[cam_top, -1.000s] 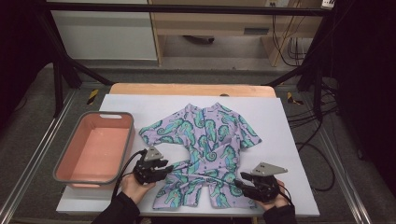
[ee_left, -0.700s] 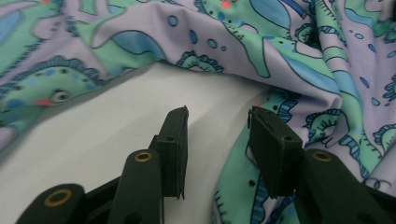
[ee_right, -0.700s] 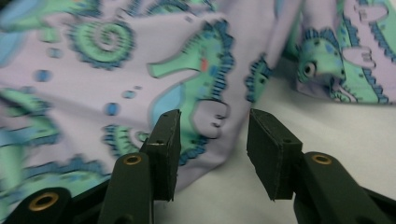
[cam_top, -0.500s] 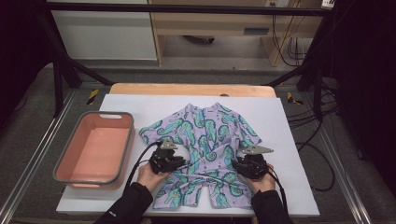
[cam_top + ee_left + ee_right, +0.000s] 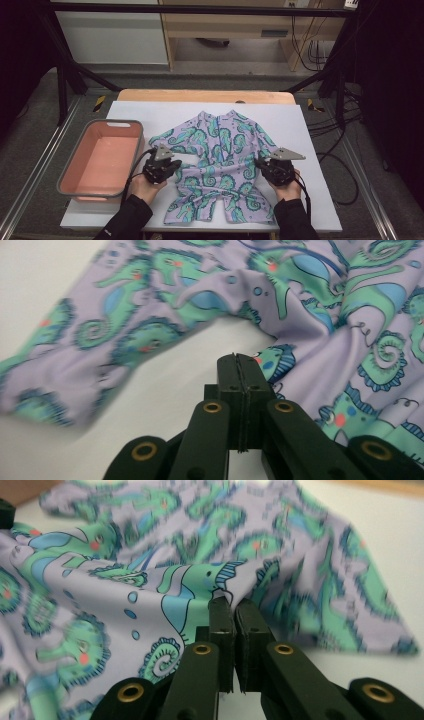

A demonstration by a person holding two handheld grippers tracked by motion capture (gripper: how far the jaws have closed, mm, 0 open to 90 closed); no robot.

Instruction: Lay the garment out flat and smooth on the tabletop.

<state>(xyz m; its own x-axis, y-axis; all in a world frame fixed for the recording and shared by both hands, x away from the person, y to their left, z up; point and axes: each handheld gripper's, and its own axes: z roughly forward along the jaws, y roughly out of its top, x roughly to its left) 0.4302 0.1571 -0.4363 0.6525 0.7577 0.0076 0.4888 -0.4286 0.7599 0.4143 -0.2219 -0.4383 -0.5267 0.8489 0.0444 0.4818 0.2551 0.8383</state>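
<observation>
Garment's [image 5: 60, 365] sleeve blurred; hem past edge

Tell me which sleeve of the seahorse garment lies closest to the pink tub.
The sleeve beside the left gripper; it stretches toward the pink tub. The other sleeve lies toward the right gripper.

Garment [image 5: 218, 165] flat at centre of board [image 5: 320, 150]; tub [image 5: 102, 157] at its 9 o'clock, on board's edge; left gripper [image 5: 172, 167] at garment's 9 o'clock edge, right gripper [image 5: 261, 167] at 3 o'clock edge; table [image 5: 205, 96] beyond, 12 o'clock
</observation>
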